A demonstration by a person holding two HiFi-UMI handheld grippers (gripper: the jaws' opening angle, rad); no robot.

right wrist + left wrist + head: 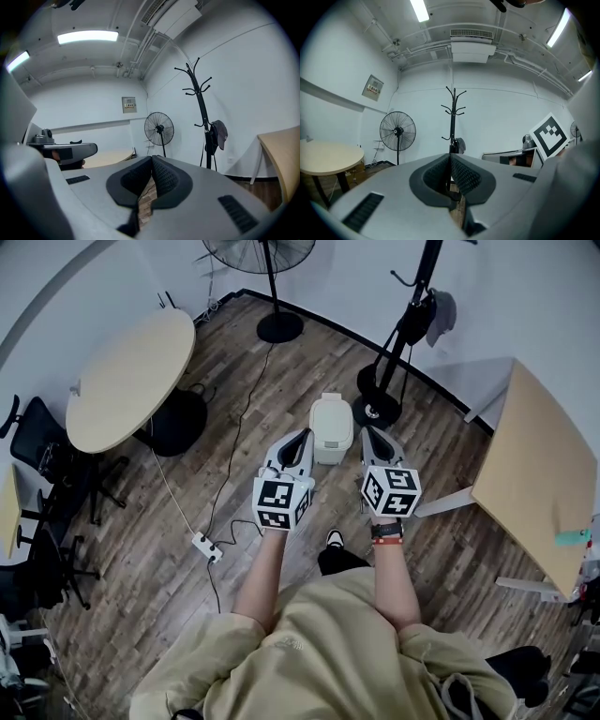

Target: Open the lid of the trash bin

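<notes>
Head view: the trash bin point(331, 430) stands on the wood floor point(450, 559), its lid point(330, 416) down as far as I can judge, its long axis running away from me; my left gripper point(301, 440) and right gripper point(368, 437) flank it, tips just beside its two sides, neither clearly nearer; both forearms reach straight forward, held above it.

Left gripper view: the jaws meet at their tips with nothing between them; they point level at a coat stand point(451, 119), so the bin lies below this view.

Right gripper view: jaws likewise together and empty; no bin shows; I judge either claw must tip downward to reach the lid.
</notes>
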